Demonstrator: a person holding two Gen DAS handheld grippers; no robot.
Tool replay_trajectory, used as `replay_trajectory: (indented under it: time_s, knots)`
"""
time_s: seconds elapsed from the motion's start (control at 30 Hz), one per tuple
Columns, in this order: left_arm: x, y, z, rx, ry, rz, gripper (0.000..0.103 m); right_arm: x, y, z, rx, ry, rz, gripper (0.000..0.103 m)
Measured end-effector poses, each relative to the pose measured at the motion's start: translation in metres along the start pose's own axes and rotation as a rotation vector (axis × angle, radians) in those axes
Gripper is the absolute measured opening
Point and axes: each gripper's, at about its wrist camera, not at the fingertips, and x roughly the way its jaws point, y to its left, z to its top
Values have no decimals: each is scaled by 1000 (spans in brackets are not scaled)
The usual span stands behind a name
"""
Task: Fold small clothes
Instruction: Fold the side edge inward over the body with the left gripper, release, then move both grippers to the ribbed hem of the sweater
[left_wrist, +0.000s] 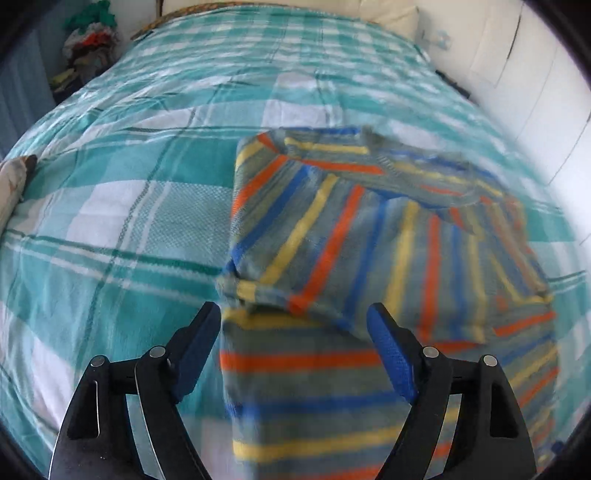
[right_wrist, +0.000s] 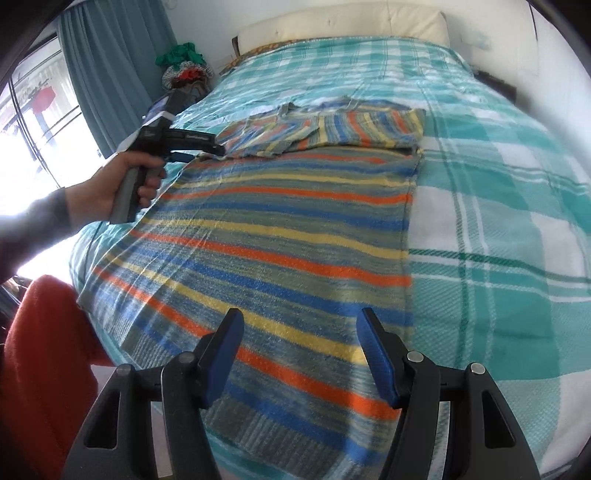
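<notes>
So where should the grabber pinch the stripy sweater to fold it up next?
Probably the bottom hem of the striped sweater, at the near edge of the bed, coming from the front where the right gripper hovers open. That edge is straight, free and hangs slightly over the bed's edge, so a finger could slip under. The top is already folded over, where the left gripper is open.
</notes>
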Motion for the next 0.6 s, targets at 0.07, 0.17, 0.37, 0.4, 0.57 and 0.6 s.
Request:
replay_trajectory:
  time_s: [0.07,0.17,0.37,0.4,0.57,0.6]
  knots:
    - [-28,-6,-15,22,-33,-33,86,-5,-4,4,-9,-29,-48,63]
    - [-64,-18,-51,71,-50,-66,91,-13,-18,10,29,-66,-87,63]
    - [-81,-42,-137,171,9,-82,95,-16,-38,13,144,-65,-90,67]
    - [-75,-45,-149,195,31,-69,95,-12,-38,12,146,-52,-91,68]
    - [-76,-51,-170,237,37,-43,95,4,-34,7,162,17,-121,70]
    - [-83,-50,-166,235,26,-61,95,1,-33,7,165,7,-134,70]
